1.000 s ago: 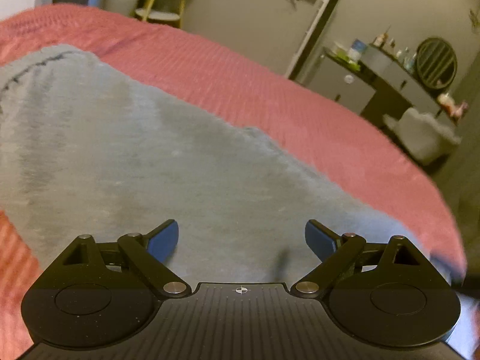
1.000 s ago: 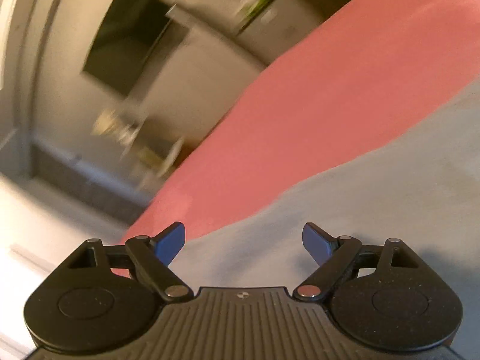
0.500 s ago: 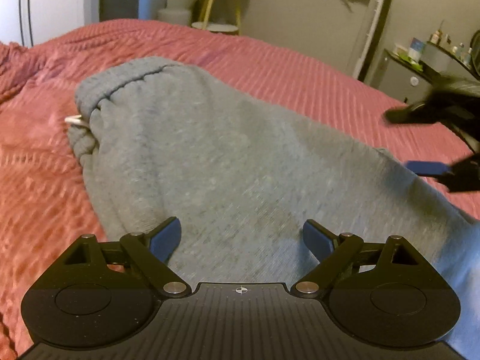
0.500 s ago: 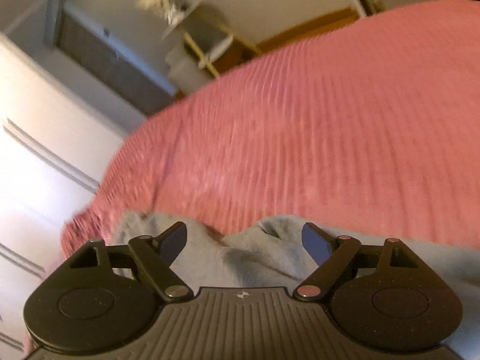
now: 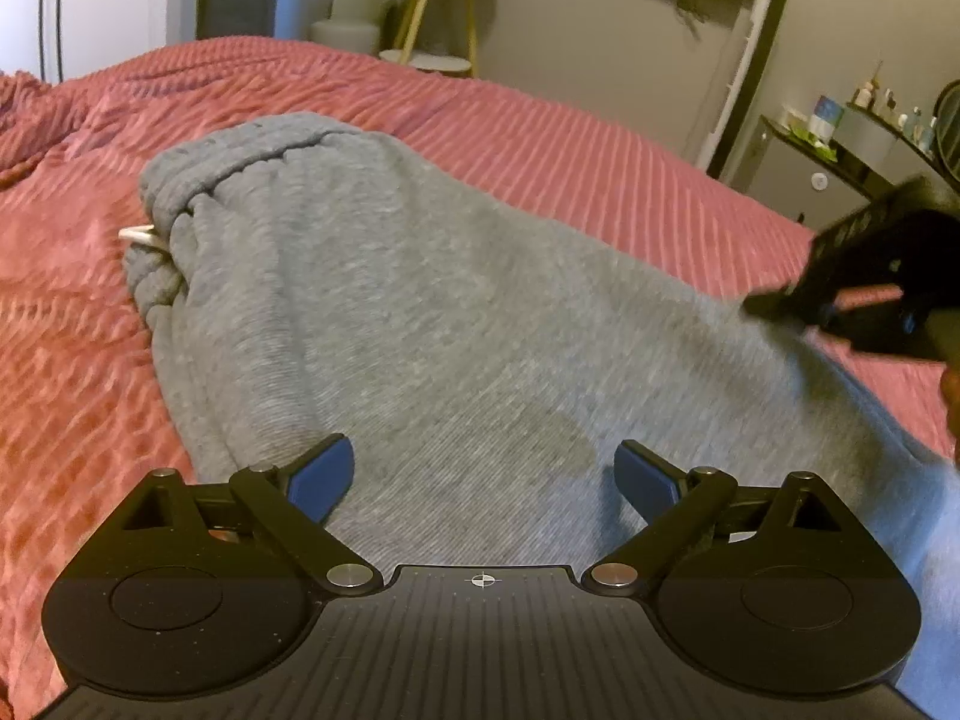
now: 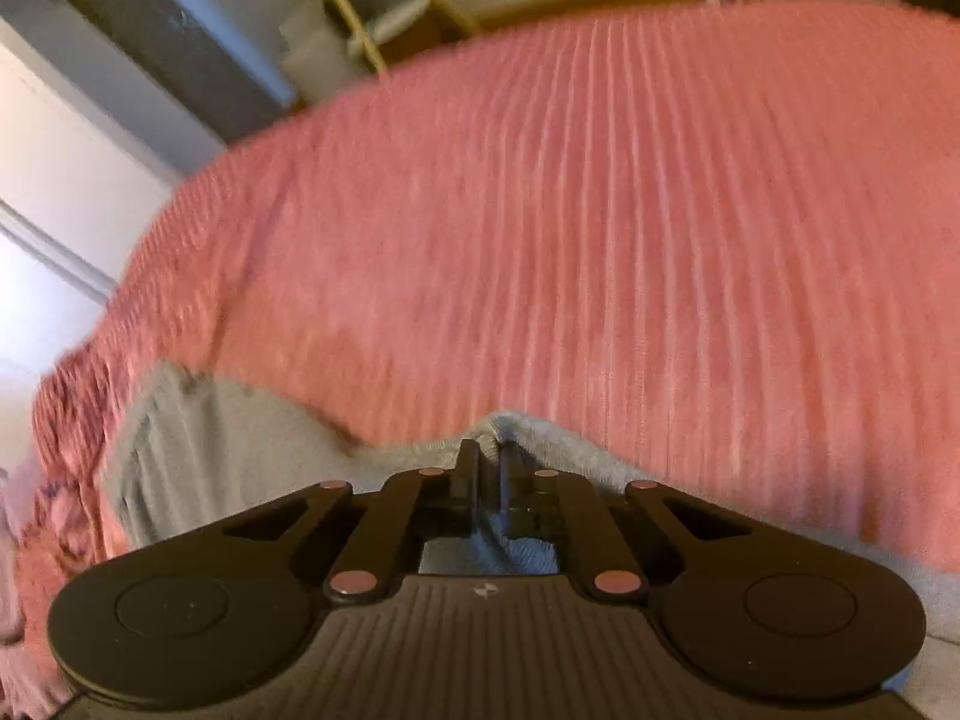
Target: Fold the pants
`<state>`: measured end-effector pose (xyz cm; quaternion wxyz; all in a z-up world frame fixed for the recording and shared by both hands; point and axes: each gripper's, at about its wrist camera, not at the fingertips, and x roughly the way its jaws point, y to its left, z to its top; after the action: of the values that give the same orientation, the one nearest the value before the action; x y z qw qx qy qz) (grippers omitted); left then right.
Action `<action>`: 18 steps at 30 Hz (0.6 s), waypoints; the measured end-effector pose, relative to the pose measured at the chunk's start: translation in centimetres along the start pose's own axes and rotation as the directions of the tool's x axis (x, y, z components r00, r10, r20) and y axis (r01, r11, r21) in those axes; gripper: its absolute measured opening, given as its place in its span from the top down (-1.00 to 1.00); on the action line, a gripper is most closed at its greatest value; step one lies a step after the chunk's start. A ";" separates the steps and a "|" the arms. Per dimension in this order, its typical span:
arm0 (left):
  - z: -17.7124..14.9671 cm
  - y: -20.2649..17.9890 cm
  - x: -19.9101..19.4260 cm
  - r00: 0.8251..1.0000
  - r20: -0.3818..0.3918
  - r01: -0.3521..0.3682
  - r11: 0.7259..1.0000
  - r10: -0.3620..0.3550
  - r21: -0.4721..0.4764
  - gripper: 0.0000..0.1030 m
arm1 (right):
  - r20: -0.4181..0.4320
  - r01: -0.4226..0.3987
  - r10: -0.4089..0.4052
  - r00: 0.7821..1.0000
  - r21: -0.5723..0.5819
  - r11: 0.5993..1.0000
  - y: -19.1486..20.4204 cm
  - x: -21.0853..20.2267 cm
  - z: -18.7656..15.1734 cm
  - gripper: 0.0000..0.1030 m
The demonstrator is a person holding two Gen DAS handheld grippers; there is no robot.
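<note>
My right gripper (image 6: 487, 468) has just been closing, and now its jaws sit tight together with a fold of the pants (image 5: 456, 324) pinched between them at the far edge of the cloth. A second ago that gripper was wide and pointing off at the room; now it looks down at the edge where the gray cloth meets the red blanket (image 6: 600, 228). In the left view I can see it come in from the right side and bite the cloth there. My left gripper (image 5: 483, 480) is wide, with nothing between its blue pads (image 5: 318, 477); it hangs just over the gray cloth near me and has hardly moved in the last half second. I think this means the first grab is done, so I can soon lift that edge and fold it over, once my left gripper takes hold too or pins the cloth down. The pants lie flat on the bed, on top of the blanket, with the bunched waistband (image 5: 240, 162) at the far left and a white cord (image 5: 137, 234) poking out beside it. Now I count: one pair of pants, one blanket, two grippers, one cord end that I can see. Behind the bed there is one small round table (image 5: 438, 12) with yellow legs, and one dark shelf (image 5: 840, 144) with little bottles on it, too small to count.
</note>
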<state>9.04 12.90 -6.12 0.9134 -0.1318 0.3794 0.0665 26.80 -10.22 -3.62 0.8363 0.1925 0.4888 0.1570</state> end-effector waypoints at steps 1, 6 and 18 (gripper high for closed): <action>-0.1 0.0 0.0 1.000 0.001 -0.002 1.000 0.002 0.001 -0.89 | 0.043 -0.003 0.002 0.999 0.014 1.000 -0.1 -0.4 0.3 0.91; -0.2 -0.2 0.0 1.000 0.009 -0.009 1.000 0.009 0.009 -0.91 | 0.209 0.032 -0.040 0.977 0.041 0.999 -0.8 -1.8 2.3 1.00; -0.2 -0.6 0.2 1.000 0.017 -0.018 1.000 0.018 0.024 -0.94 | -0.008 -0.086 0.087 0.996 0.086 0.993 -5.3 -7.1 -8.9 0.94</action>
<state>9.18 12.23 -6.32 0.9174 -0.1168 0.3737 0.0713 15.98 -16.56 -4.74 0.8169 0.2482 0.4911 0.1729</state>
